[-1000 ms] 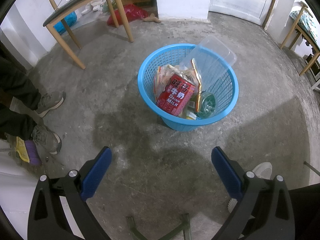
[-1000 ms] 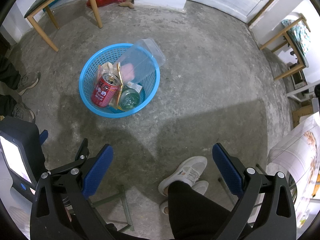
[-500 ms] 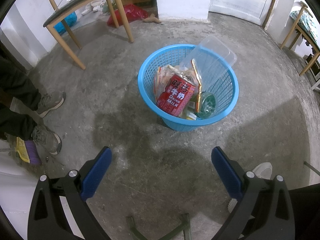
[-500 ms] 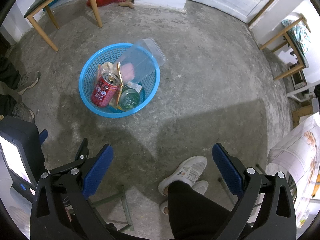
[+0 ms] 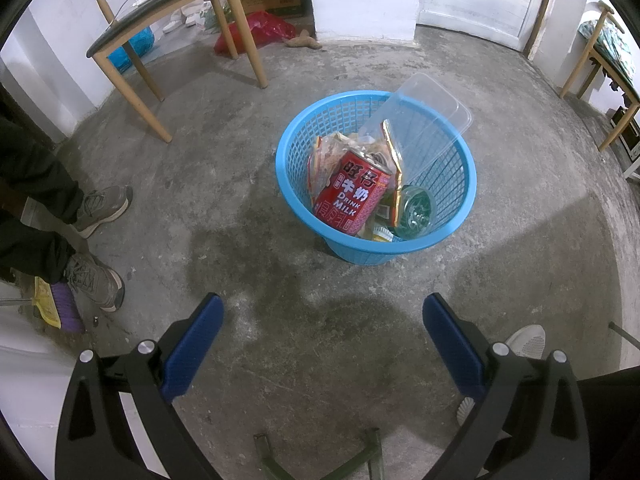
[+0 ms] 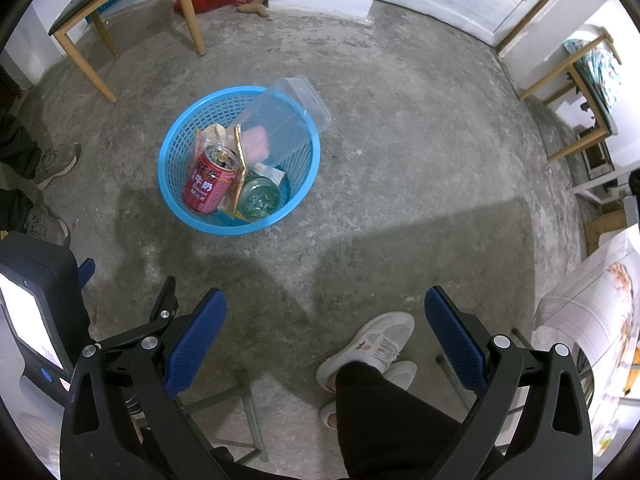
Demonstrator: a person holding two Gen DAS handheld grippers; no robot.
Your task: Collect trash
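Nothing is shifting between the earlier pictures and this one: both claws are hanging just as before, and the basket's load is lying unchanged. Well ahead of the left claw (image 5: 322, 334), the blue plastic basket (image 5: 294, 184) is standing on the concrete floor (image 5: 208, 208), holding the gathered trash. A red milk drink can (image 5: 354, 192) is leaning inside against crumpled snack wrappers (image 5: 320, 152), with a green glass bottle (image 5: 414, 210) lying beside it toward the right. A clear plastic container (image 5: 428, 112), too long to drop in flat, is propping itself on the far rim and sticking out over it. The left claw is standing wide apart and gripping nothing; the right claw (image 6: 326, 334) is likewise spread and empty, with the basket (image 6: 176, 184) ahead and to its left. No loose litter is showing on the floor near either claw, so the collecting is probably finished and the claws are idling clear. White sneakers (image 6: 368, 340) are resting just under the right claw.
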